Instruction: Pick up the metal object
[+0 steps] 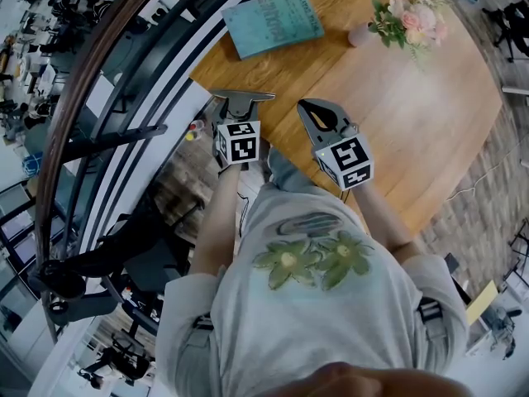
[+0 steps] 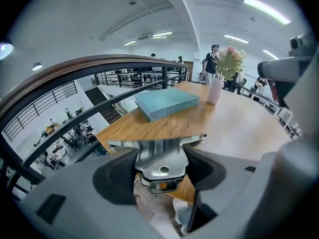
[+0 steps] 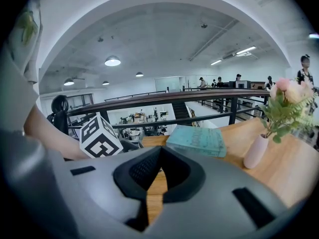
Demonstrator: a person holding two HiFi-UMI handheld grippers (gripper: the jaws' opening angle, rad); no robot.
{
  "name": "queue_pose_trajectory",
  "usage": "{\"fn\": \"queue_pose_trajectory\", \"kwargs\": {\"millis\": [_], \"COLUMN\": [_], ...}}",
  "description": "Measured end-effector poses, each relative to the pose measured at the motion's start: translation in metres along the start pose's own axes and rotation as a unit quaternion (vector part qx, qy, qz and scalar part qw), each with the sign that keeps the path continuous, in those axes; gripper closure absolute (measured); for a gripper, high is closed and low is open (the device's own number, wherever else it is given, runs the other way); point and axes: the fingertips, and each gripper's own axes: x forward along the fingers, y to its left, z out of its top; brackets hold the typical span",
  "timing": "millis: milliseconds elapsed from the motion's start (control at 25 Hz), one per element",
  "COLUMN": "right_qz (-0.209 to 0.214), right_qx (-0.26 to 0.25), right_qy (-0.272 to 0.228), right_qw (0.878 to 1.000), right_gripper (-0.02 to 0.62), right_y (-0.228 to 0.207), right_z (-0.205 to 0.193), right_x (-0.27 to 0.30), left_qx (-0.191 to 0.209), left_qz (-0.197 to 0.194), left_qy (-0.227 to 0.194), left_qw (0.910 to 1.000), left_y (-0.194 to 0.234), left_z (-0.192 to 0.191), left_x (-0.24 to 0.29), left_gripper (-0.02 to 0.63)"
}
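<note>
**A:** What stands farthest left?

**B:** A dark curved railing (image 1: 91,98), with a lower floor showing beyond it. Just right of it, the left gripper (image 2: 162,167) pinches the metal object (image 2: 158,144) between its black pads.

**A:** How does the piece lie?

**B:** It is a shiny T shape. The stem is clamped in the jaws and has a small hole in it. The crossbar is the long axis, running left to right across the jaws and roughly level. The head of the T points away from the person, toward the far side of the surface (image 1: 397,139).

**A:** Is it resting on the wood?

**B:** No, it is held up in the air by the surface's near left edge.

**A:** And farther right?

**B:** A teal book (image 1: 274,21) lies flat at the far left of the surface. The right gripper (image 3: 159,156) hovers just beside the left one, over the near edge. Its jaws are pressed together at the tips with nothing between them. At the far right stands a pale vase (image 1: 360,33) of pink flowers (image 1: 413,19), well apart from both grippers.
</note>
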Motion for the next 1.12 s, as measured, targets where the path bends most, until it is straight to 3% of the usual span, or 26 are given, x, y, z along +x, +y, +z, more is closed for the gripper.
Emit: {"fn": "queue_pose_trajectory", "kwargs": {"millis": [1120], "right_qz": [0.002], "right_qx": [-0.006], "right_qy": [-0.022], "right_qw": [1.0], "right_gripper": [0.589], "right_y": [0.014], "right_z": [0.011], "right_x": [-0.021], "left_qx": [0.004], "left_qz": [-0.018], "left_qy": [-0.08], "left_qw": [0.9966], "left_y": [-0.018], "left_z": [0.039], "left_x": [-0.07], "left_gripper": [0.304]}}
